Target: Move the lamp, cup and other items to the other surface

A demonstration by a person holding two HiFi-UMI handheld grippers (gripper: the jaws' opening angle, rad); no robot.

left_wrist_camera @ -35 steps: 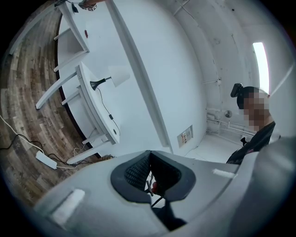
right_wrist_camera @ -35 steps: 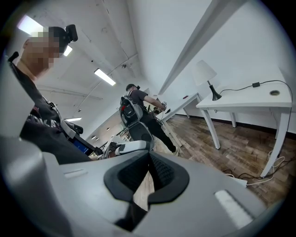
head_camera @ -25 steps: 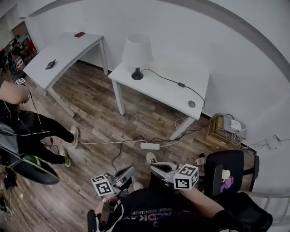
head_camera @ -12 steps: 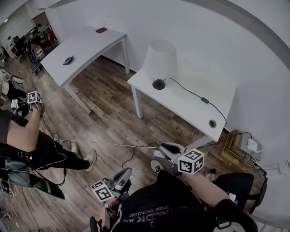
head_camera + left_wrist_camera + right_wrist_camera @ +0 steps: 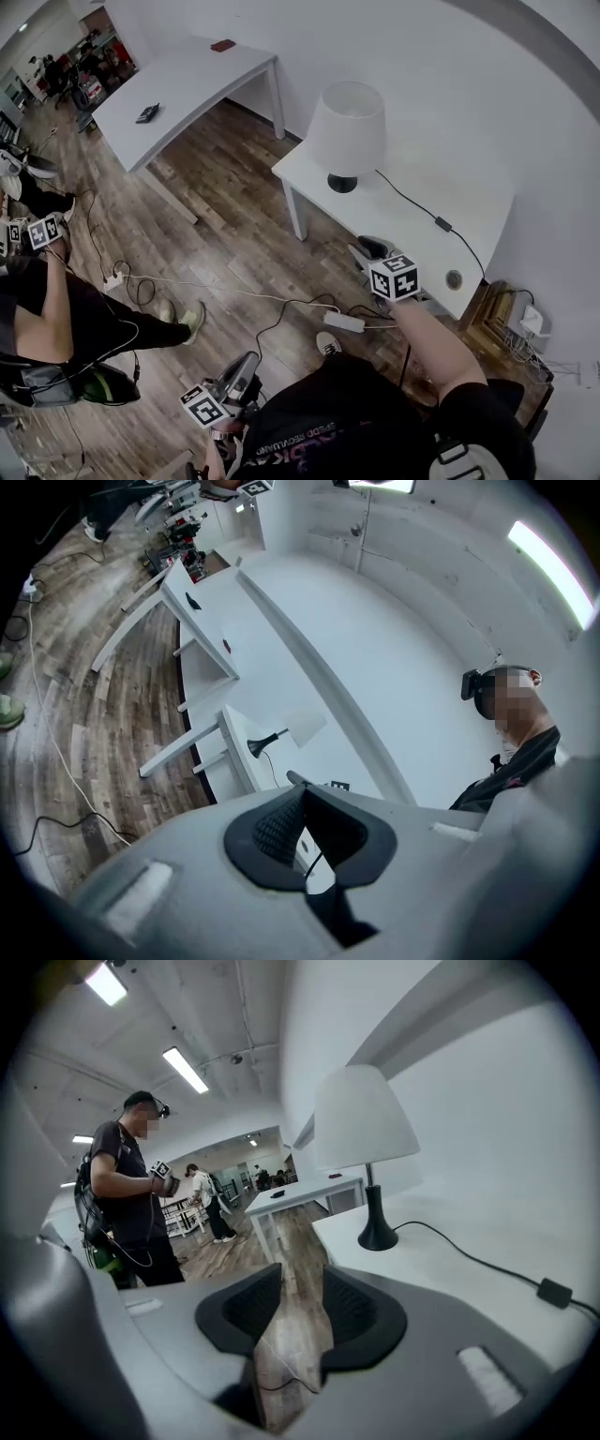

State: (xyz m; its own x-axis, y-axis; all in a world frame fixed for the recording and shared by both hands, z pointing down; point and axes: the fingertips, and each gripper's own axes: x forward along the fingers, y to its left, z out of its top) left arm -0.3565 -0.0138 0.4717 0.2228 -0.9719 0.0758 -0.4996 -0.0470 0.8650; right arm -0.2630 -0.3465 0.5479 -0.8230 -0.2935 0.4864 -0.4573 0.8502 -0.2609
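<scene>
As its empty jaws just opened, the right tool (image 5: 367,249) tilts downward.

Lamp (image 5: 347,131) on the near table (image 5: 412,211), ahead of the right gripper (image 5: 370,251)

The right gripper, its jaws just opening with nothing between them, hangs at the near table's front edge. The lamp stands ahead and slightly right of it, and its cord (image 5: 442,224) trails off to the right. The far table (image 5: 187,84) lies beyond, ahead-left, bearing a small item (image 5: 147,113).
</scene>
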